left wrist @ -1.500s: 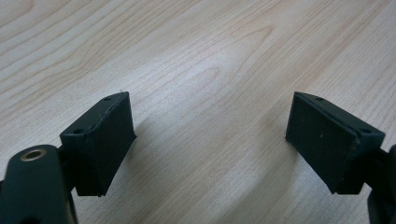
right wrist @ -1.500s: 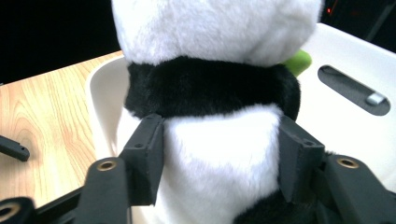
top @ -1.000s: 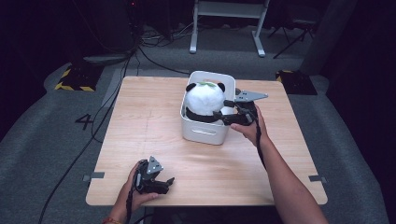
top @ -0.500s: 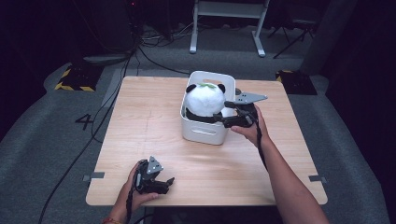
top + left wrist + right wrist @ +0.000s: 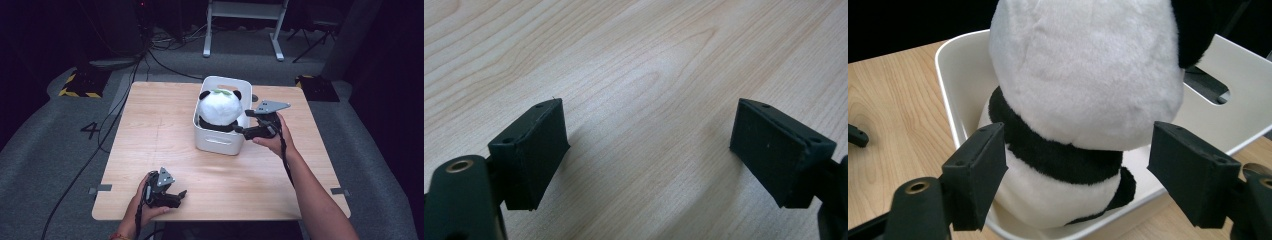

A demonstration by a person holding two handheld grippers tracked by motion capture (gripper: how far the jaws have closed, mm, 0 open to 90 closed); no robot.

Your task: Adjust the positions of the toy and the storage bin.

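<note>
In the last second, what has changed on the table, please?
Almost nothing visibly changed. The right gripper stays open at the white bin, around the panda toy without gripping it. The left gripper still rests open on the table.

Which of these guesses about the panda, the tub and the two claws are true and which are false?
1. The plush panda sits inside the white tub. True.
2. The right claw is clamped on the panda. False: its jaws stand apart, either side of the panda's back, not squeezing it.
3. The left claw is open over bare wood. True.
4. The tub lies tipped on its side. False: it stands upright on the wooden table.
5. The left claw is beside the tub. False: it rests near the table's front edge, well apart from the tub.
</note>
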